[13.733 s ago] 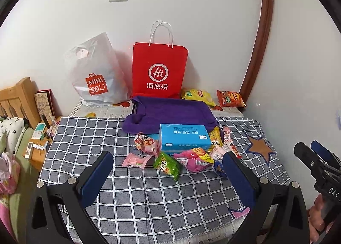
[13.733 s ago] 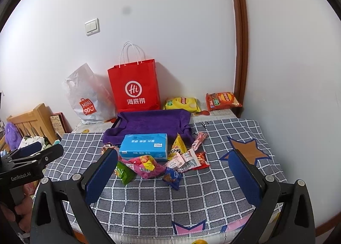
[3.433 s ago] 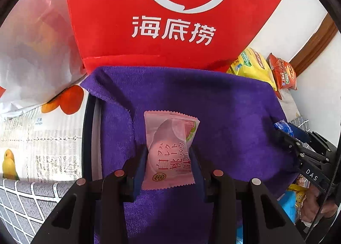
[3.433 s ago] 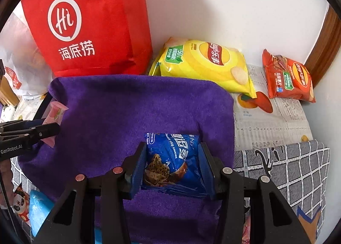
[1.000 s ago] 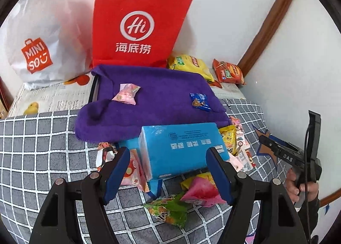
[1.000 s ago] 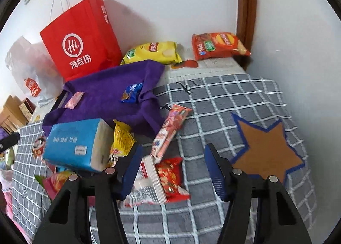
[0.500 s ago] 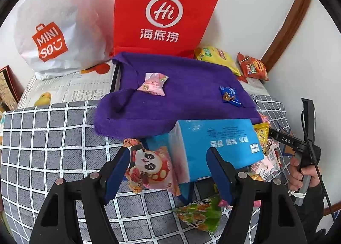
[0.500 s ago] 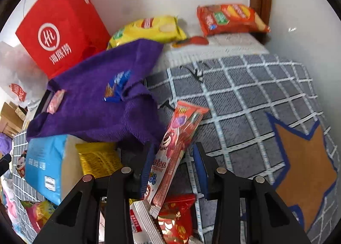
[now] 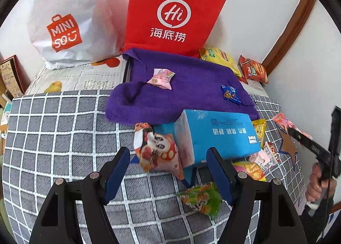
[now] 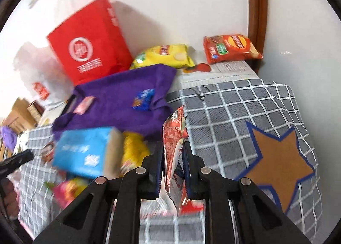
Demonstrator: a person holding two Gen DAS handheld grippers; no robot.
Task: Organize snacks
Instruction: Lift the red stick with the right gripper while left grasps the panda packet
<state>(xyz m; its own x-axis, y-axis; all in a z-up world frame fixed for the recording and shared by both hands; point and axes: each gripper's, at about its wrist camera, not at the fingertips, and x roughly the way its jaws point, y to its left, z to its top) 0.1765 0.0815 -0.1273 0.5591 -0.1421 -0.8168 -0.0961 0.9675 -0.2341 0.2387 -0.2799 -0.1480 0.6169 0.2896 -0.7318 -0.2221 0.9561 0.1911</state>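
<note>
My right gripper [image 10: 173,152] is shut on a long red snack stick packet [image 10: 175,135] and holds it up above the checked cloth; the packet also shows in the left wrist view [image 9: 282,121]. My left gripper [image 9: 168,158] is open, its fingers either side of a panda snack bag [image 9: 157,148] without touching it. A purple towel [image 9: 191,88] lies behind, with a pink peach packet [image 9: 161,78] and a small blue packet [image 9: 230,93] on it. A blue tissue box [image 9: 217,135] sits in front of the towel among loose snacks.
A red Hi paper bag [image 9: 172,15] and a white Miniso bag [image 9: 66,22] stand against the wall. Yellow [image 10: 164,55] and orange [image 10: 230,48] chip bags lie at the back right. A green snack bag [image 9: 202,198] lies near my left fingers. A brown star patch [image 10: 279,158] is on the cloth.
My right gripper has closed on the red stick packet and lifted it off the cloth. My left gripper has moved forward and down toward the panda bag.
</note>
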